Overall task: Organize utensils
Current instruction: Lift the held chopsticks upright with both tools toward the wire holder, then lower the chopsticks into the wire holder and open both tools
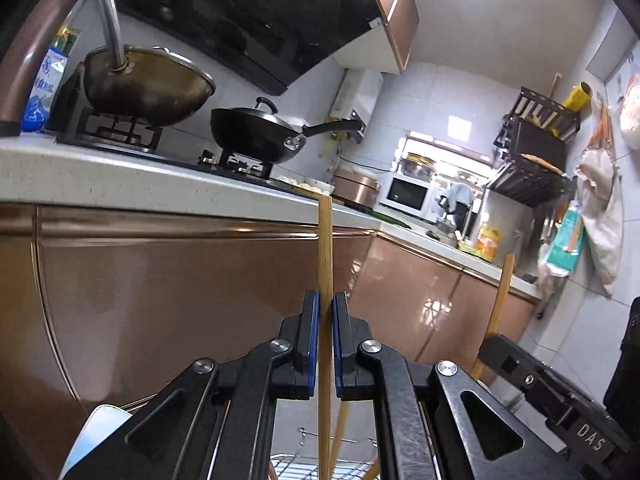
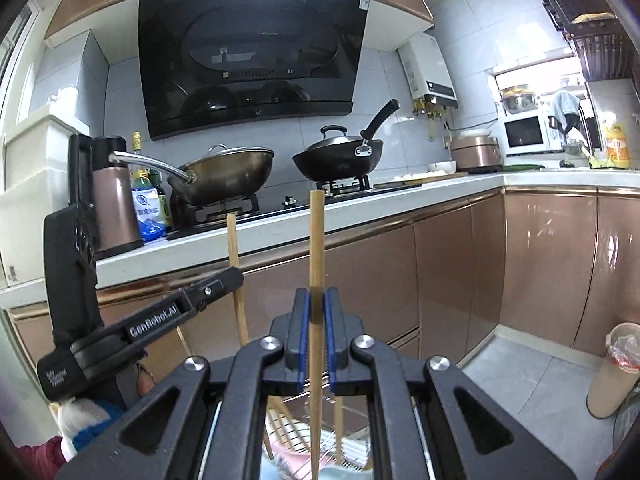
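My left gripper (image 1: 326,300) is shut on a wooden chopstick (image 1: 325,240) that stands upright between the blue pads, in front of the brown cabinet doors. My right gripper (image 2: 316,294) is shut on a second upright chopstick (image 2: 317,240). Each view shows the other tool at its side. The right gripper (image 1: 490,344) appears low on the right with its chopstick (image 1: 503,284). The left gripper (image 2: 234,276) reaches in from the left with its chopstick (image 2: 233,248). Below both, a wire rack (image 2: 352,412) holds several more chopsticks (image 2: 339,420), mostly hidden by the gripper bodies.
A white counter (image 2: 440,190) runs ahead, with a steel wok (image 2: 228,174) and a lidded black pan (image 2: 340,158) on the hob under a range hood (image 2: 252,52). A brown thermos (image 2: 114,196) stands at the left. A lined bin (image 2: 616,368) is on the floor at the right.
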The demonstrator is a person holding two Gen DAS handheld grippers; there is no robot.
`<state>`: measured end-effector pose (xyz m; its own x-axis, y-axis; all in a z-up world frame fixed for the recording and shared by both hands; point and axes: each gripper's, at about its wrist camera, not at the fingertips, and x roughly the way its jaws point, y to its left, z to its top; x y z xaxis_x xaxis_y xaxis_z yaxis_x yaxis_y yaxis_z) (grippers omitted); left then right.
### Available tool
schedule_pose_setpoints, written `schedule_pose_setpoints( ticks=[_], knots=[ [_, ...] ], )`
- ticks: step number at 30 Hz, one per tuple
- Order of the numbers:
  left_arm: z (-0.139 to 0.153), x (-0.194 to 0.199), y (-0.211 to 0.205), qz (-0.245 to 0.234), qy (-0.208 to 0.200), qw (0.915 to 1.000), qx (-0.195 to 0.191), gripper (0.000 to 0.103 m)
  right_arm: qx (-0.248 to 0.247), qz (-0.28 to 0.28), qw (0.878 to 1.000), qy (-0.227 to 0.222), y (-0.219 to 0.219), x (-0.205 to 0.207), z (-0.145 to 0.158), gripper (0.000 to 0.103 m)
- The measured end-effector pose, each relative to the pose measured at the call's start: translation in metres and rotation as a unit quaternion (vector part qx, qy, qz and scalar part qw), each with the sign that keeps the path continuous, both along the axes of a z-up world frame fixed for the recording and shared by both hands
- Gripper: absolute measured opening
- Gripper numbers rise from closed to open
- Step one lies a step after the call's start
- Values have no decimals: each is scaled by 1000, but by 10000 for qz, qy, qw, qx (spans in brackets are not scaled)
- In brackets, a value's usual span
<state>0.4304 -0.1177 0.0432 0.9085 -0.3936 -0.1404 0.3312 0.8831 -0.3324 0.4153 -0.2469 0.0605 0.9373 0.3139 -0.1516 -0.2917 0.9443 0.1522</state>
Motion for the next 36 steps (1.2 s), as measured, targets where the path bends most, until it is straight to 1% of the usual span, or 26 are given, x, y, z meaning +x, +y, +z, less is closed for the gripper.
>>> schedule_pose_setpoints(
  ticks=[4,8,13,18,22,25,28,30,36],
  knots=[
    [-19,0,-14,318,-326,9987,217,6,1,-26,9999,-167,-2,8,-13,7],
    [-32,3,-23,484,-475,9971,347,6,-111,-121,9995,-274,-1,12,-25,7],
    [-43,8,-26,642,-563,9955,416,6,-355,-213,9986,-328,10,16,-40,7],
    [-50,12,-26,705,-542,9952,411,6,-489,-267,9979,-321,15,21,-48,7],
    [-55,14,-30,712,-503,9950,496,6,-520,-284,9977,-336,14,23,-51,7],
    [-61,14,-33,732,-445,9947,568,6,-657,-300,9971,-227,17,26,-62,7],
    [-67,13,-36,783,-424,9936,692,6,-710,-291,9970,-99,18,27,-73,7],
    [-72,14,-37,780,-327,9937,733,6,-704,-303,9971,-32,17,25,-80,7],
    [-77,10,-30,847,-216,9931,777,6,-646,-305,9974,98,12,16,-87,8]
  ],
)
